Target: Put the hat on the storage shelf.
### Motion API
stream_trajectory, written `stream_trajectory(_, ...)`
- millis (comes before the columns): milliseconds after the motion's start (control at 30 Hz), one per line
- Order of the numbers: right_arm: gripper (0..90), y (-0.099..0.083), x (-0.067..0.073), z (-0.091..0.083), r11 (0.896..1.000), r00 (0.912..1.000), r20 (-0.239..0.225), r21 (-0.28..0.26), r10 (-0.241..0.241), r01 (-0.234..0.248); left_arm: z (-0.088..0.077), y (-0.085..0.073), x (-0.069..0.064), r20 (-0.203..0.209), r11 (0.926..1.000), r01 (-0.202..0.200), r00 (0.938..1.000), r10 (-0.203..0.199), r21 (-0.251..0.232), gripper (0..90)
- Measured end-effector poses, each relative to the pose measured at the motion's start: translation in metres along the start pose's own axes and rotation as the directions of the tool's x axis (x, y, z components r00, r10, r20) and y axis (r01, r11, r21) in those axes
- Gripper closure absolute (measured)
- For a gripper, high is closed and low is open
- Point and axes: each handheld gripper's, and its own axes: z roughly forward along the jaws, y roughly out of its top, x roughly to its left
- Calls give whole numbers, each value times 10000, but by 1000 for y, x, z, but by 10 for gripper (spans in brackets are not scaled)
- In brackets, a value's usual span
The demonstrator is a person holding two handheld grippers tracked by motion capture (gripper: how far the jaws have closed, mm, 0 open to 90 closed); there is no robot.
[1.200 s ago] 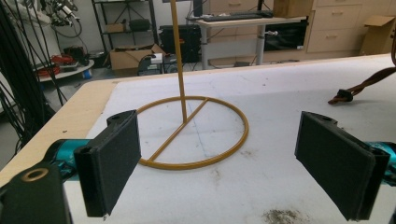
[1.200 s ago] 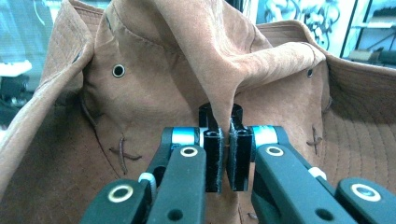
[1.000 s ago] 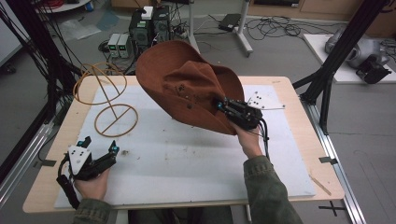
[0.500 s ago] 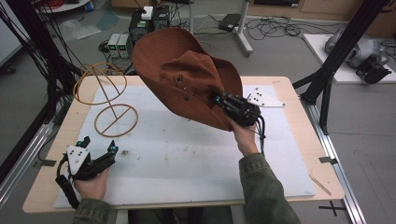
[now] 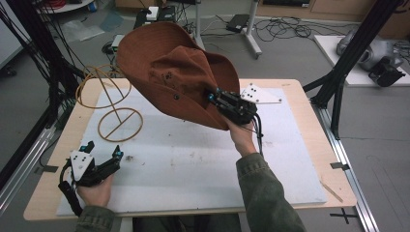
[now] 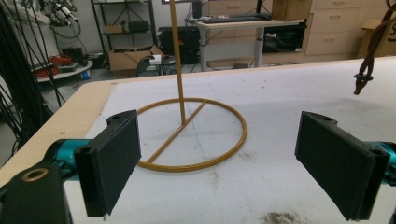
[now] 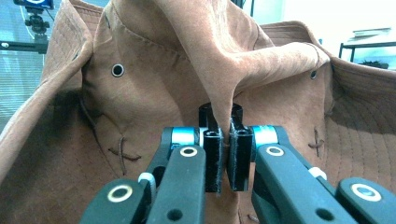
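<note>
Aloft, brown hat (image 5: 169, 72), brim fold pinched between right tongs (image 5: 212, 98)

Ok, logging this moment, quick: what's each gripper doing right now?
Left gripper: open, holding nothing, resting on the table.
Right gripper: shut on a fold of the brown hat, held up off the table.
</note>
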Motion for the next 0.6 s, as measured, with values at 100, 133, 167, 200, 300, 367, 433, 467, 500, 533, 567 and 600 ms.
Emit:
stream_trajectory(100,873,4,4,8,9999,9999,-110,51,-93,93,0,0,-2,44,10000,-11,10000,11,-24,146)
stream_trajectory(133,872,6,5,11,9999,9998,-147,82,-131,132,0,0,-2,57,10000,-53,10000,53,-8,146)
stream_trajectory(167,871,7,6,14,9999,9998,-161,63,-147,148,0,0,-2,68,10000,-39,10000,39,-22,146)
stream_trajectory(200,871,8,8,16,9999,9997,-221,66,-97,98,0,0,-2,77,10000,-46,10000,46,-4,146)
stream_trajectory(300,869,9,12,26,9999,9995,-311,29,-105,106,0,0,-2,76,10000,-48,10000,48,1,146)
stream_trajectory(367,869,11,15,34,9999,9993,-354,73,-127,129,0,0,-2,86,10000,-36,10000,36,-11,145)
stream_trajectory(433,869,13,17,42,9996,9987,-463,169,-202,210,0,0,-1,80,10000,-27,10000,27,-30,146)
stream_trajectory(467,869,14,18,46,9996,9986,-480,182,-226,235,0,1,-2,77,10000,34,10000,-34,-22,145)
stream_trajectory(500,869,15,20,51,9994,9981,-545,170,-280,289,1,0,-1,69,10000,37,10000,-36,-34,146)
stream_trajectory(533,869,16,21,55,9995,9978,-607,181,-259,271,1,0,-1,75,10000,6,10000,-5,-28,146)
stream_trajectory(567,869,18,23,60,9995,9977,-625,177,-262,274,1,0,0,79,10000,10,10000,-10,-24,146)
stream_trajectory(600,869,19,24,64,9995,9974,-674,185,-242,255,1,0,0,64,10000,21,10000,-21,-14,146)
